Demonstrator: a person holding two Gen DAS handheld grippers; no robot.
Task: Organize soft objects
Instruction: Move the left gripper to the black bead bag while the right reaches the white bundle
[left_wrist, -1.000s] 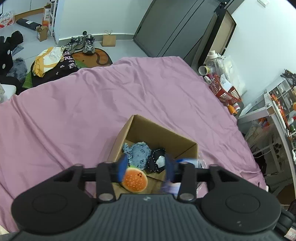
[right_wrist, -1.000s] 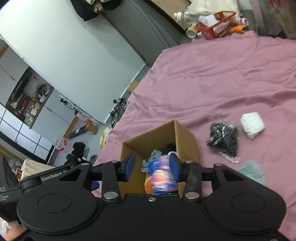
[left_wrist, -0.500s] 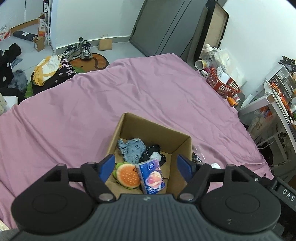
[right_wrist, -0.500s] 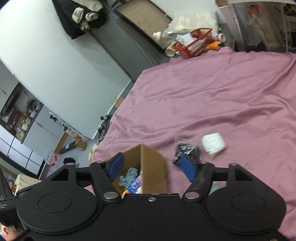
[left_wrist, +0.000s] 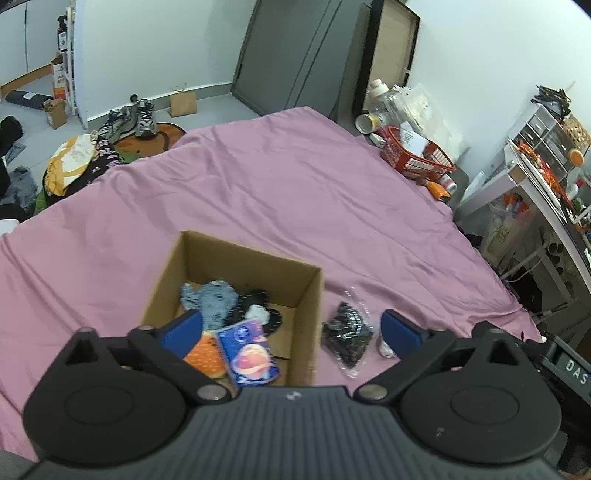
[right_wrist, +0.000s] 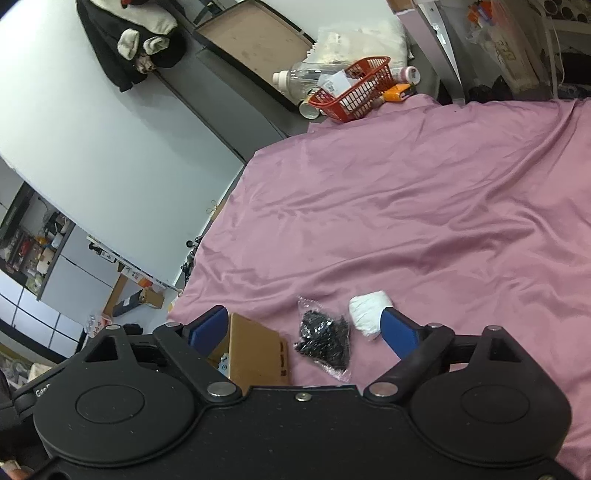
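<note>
An open cardboard box (left_wrist: 170, 269) sits on the pink bedsheet (left_wrist: 280, 192). Inside lie a grey-blue plush (left_wrist: 212, 299), a black item (left_wrist: 260, 310), an orange burger toy (left_wrist: 205, 356) and a blue printed packet (left_wrist: 249, 352). My left gripper (left_wrist: 291, 326) is open and empty above the box's near right corner. To the right of the box lie a clear bag of black items (left_wrist: 347, 338) and a white soft bundle (left_wrist: 384, 347). My right gripper (right_wrist: 304, 328) is open and empty, above the bag (right_wrist: 325, 341), with the white bundle (right_wrist: 367, 312) by its right finger and the box (right_wrist: 255, 350) at its left.
A red basket (left_wrist: 415, 157) with bottles and clutter stands beyond the bed's far right corner, next to a grey shelf unit (left_wrist: 546, 173). Shoes, clothes and small boxes lie on the floor (left_wrist: 122, 122) at the far left. The pink sheet (right_wrist: 424, 206) stretches wide beyond the objects.
Both grippers opened: the burger toy and the blue packet dropped into the box. Both grippers then drew back and shifted right, towards the black bag and white bundle.
</note>
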